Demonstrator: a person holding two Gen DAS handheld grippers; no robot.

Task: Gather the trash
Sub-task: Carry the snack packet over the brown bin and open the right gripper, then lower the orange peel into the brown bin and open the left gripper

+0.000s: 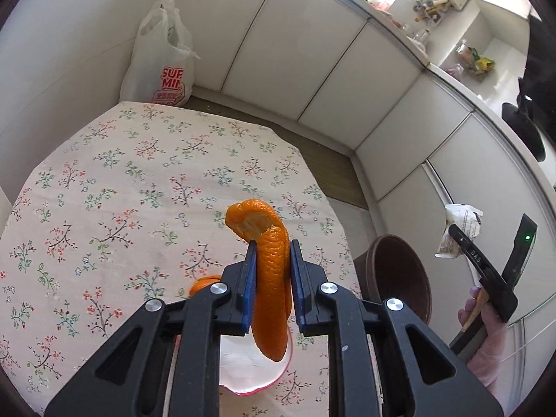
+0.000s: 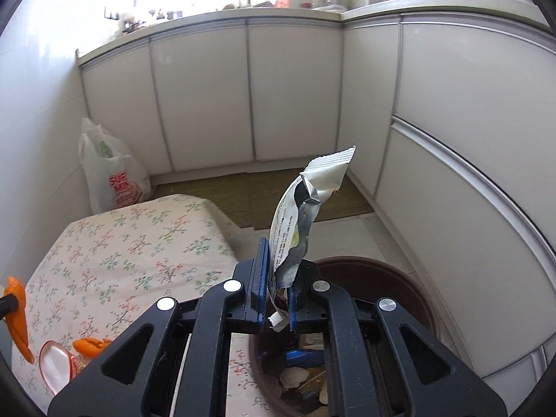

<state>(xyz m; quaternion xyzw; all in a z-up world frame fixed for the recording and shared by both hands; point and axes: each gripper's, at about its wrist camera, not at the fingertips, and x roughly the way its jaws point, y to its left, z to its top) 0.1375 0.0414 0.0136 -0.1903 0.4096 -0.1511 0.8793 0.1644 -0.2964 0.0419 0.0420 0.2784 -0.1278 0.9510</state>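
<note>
Two pieces of trash held aloft, both headed binward.
Orange peel (image 1: 271, 278) centre frame, clamped in left gripper (image 1: 272, 260); wrapper (image 2: 302, 222) pinched thinly in right gripper (image 2: 278, 278) over brown bin (image 2: 410, 288) at lower right. Risk: limp wrapper slipping sideways, or peel dropped short onto floral tablecloth (image 1: 139, 191).

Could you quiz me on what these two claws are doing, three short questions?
1. True or false: the left gripper is shut on a strip of orange peel.
2. What does the right gripper hold? A) spoon B) crumpled snack wrapper C) shell
3. Fill in: the brown bin stands on the floor beside the ____-patterned tablecloth.

Key: 1 true; 2 B; 3 floral
</note>
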